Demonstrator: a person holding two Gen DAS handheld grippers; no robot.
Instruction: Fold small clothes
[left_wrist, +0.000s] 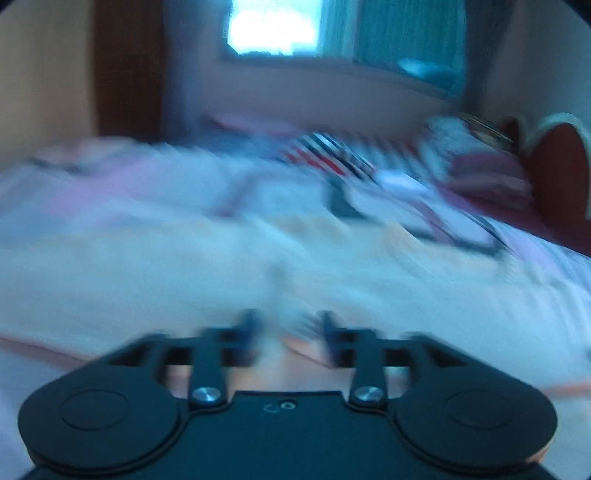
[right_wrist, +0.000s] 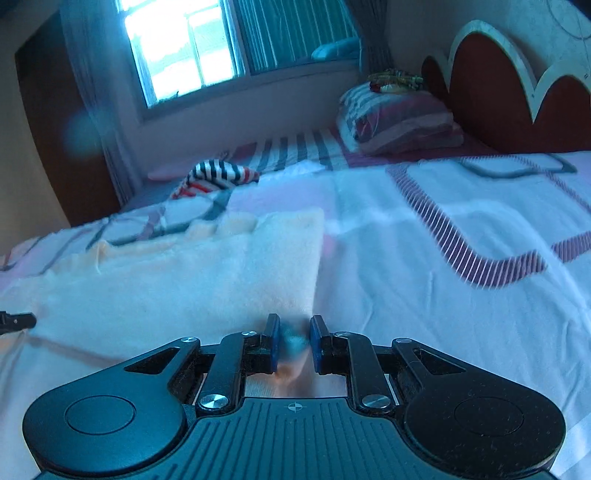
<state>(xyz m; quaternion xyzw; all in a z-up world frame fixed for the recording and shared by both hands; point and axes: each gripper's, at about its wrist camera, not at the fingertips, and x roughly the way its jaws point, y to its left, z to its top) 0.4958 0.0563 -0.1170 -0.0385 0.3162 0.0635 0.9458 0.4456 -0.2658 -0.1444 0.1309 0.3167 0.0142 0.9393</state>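
One pale cream garment (right_wrist: 177, 280) lies flat on the bed (right_wrist: 424, 295), its near corner bunched between the narrowly parted pads of the right gripper (right_wrist: 293, 341), while the blurred left view leaves the left gripper (left_wrist: 290, 328) parted, its hold unclear

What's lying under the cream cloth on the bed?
The cream cloth lies on the patterned bedsheet, which shows on its right and far sides. The right gripper has the cloth's near corner between its fingers. Whatever sits beneath the cloth itself is covered.
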